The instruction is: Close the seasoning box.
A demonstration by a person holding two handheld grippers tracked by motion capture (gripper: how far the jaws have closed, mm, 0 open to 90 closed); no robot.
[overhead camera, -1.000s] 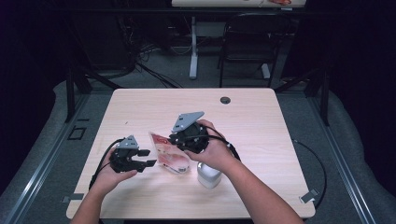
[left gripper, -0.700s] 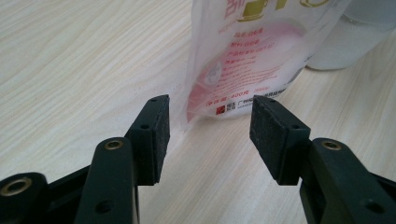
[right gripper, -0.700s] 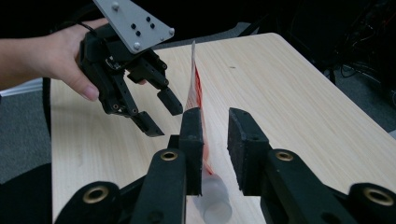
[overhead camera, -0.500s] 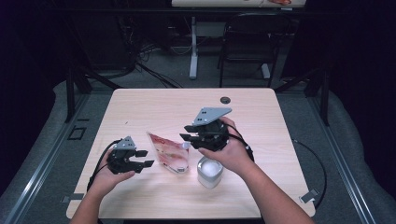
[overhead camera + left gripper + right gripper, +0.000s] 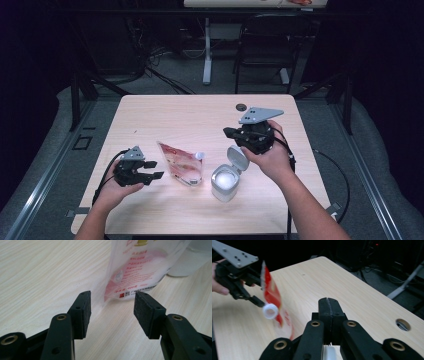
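Work in hand: a refill pouch (image 5: 181, 164) and a small white container (image 5: 224, 182) with its flip lid (image 5: 237, 157) raised are handled on the wooden table (image 5: 190, 117); the likely aim is judged to be emptying the pouch into the container.

Pouch, place: seen left of centre in the high view, just left of the container, with its white spout (image 5: 199, 156) at the end nearer the container.

Pouch, long axis: laid from upper left to lower right in the high view.

Key relation: the pouch is found immediately right of the left gripper (image 5: 152, 170) in the high view and straight ahead of it in the left gripper view, its lower edge (image 5: 130, 293) just beyond the pad tips. The left hand is judged the nearer one.

Left gripper, state: its jaws are spread wide, with bare table between the pads (image 5: 85, 310); nothing is held or touched.

Right gripper, place: the right gripper (image 5: 228, 132) is held right of centre in the high view, above and behind the container lid, apart from the pouch.

Right gripper, state: its jaws have just been closing and are now pressed together, pad against pad (image 5: 329, 307), with nothing between them.

Right gripper view, note: the pouch (image 5: 270, 296) and the left gripper (image 5: 257, 301) appear blurred at upper left.

Next move, judgement: a short advance of the left gripper would be needed to bring the pouch edge between its pads.
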